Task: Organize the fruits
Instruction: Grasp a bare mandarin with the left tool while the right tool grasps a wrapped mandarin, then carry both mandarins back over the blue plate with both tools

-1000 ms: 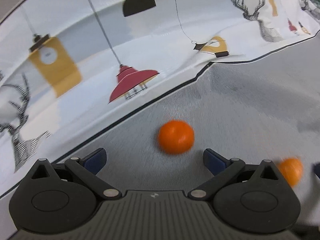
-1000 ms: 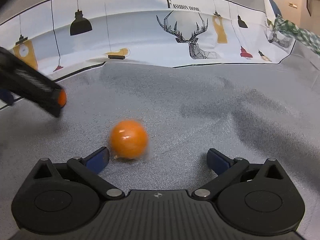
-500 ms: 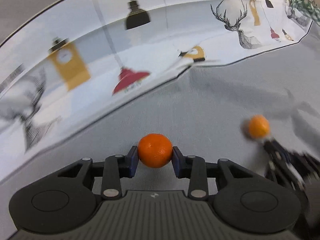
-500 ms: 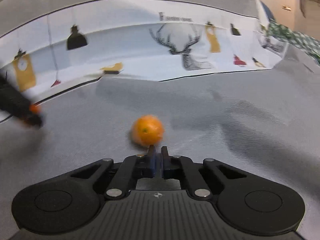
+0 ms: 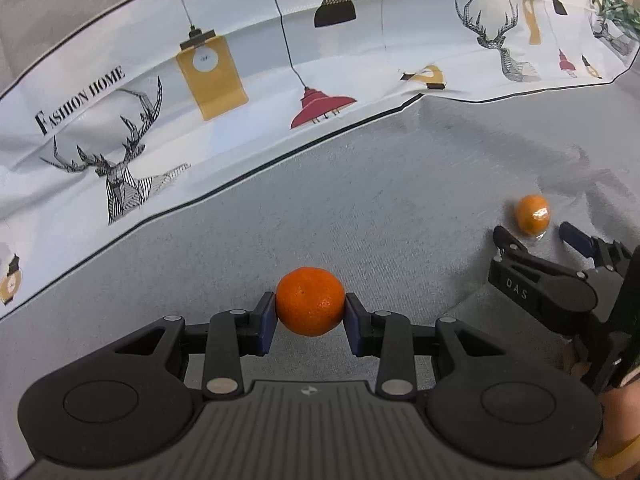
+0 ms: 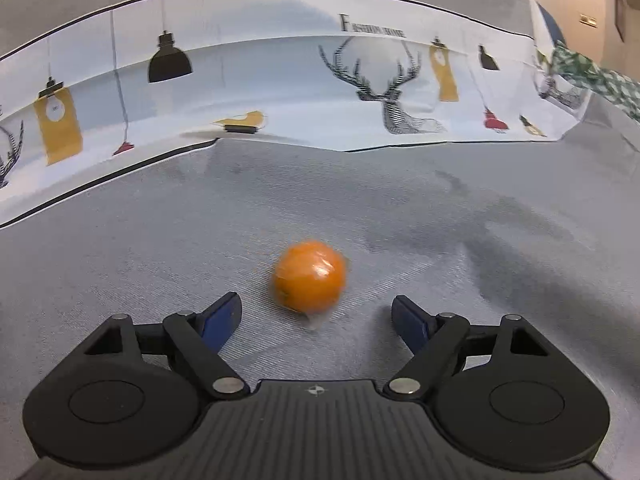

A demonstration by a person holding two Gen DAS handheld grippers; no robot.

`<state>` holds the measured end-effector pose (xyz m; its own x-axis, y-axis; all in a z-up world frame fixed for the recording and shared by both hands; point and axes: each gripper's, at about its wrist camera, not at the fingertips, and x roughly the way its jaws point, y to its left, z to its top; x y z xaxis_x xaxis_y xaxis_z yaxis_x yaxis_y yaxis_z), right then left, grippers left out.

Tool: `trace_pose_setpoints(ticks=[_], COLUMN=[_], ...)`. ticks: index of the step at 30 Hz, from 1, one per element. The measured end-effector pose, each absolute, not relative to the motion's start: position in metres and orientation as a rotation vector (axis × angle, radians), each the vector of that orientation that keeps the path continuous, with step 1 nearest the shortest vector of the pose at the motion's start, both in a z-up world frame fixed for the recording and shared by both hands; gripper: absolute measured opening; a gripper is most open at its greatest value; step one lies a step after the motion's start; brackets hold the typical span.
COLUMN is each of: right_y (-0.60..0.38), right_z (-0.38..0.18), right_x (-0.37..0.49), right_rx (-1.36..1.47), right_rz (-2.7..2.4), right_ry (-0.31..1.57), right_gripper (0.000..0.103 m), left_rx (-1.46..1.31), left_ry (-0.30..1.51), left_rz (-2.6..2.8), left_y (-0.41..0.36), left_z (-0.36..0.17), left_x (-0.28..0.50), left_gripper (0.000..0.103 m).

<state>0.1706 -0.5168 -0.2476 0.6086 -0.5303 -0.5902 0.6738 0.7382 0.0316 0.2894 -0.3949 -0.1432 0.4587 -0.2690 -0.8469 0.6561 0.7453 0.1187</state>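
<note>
My left gripper (image 5: 310, 314) is shut on an orange mandarin (image 5: 310, 300), held between the blue pads over the grey cloth. A second mandarin (image 6: 309, 278), wrapped in clear film, lies on the grey cloth just ahead of my right gripper (image 6: 316, 318), which is open with the fruit in front of the gap between its fingers. In the left wrist view this second mandarin (image 5: 532, 214) lies at the right, with the right gripper (image 5: 538, 240) just behind it.
A white cloth printed with lamps and deer (image 5: 240, 80) runs along the back of the grey surface (image 6: 440, 220), also shown in the right wrist view (image 6: 280, 80). A green checked fabric (image 6: 600, 76) lies at the far right.
My left gripper closed on the first mandarin and holds it. My right gripper shut in front of the second mandarin without taking it, then opened again; that fruit now lies nearer its centre line.
</note>
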Motion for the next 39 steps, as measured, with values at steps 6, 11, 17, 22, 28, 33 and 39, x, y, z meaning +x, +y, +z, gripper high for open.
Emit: trace_pose_setpoints(ticks=[6, 11, 17, 22, 28, 33, 39], right_y=[-0.531, -0.524, -0.455, -0.37, -0.278, -0.218, -0.184], right_z=[-0.243, -0.194, -0.095, -0.041, -0.005, 0.0, 0.015], right_x=[0.169, 0.117, -0.001, -0.066, -0.101, -0.125, -0.151], right_rx=[0.317, 0.412, 0.428, 0.369, 0.44, 0.321, 0.228], right_rz=[-0.712, -0.784, -0.624, -0.341, 0.026, 0.14, 0.135], right_ry=[0.554, 0.445, 0.293, 0.307, 0.386, 0.467, 0.502], right_gripper=[0.037, 0.037, 0.037, 0.037, 0.038, 0.038, 0.038], left_rx=[0.422, 0.366, 0.351, 0.307, 0.266, 0.209, 0.132], left_ry=[0.97, 0.962, 0.904, 0.905, 0.888, 0.844, 0.829], left_rz=[-0.565, -0.551, -0.547, -0.527, -0.393, -0.276, -0.255], left_y=[-0.376, -0.333, -0.255, -0.183, -0.092, -0.024, 0.015], left_z=[-0.135, -0.089, -0.025, 0.007, 0.031, 0.039, 0.033], left_x=[0.276, 0.231, 0.134, 0.07, 0.013, -0.028, -0.062], left_gripper=[0.039, 0.039, 0.039, 0.039, 0.039, 0.039, 0.039])
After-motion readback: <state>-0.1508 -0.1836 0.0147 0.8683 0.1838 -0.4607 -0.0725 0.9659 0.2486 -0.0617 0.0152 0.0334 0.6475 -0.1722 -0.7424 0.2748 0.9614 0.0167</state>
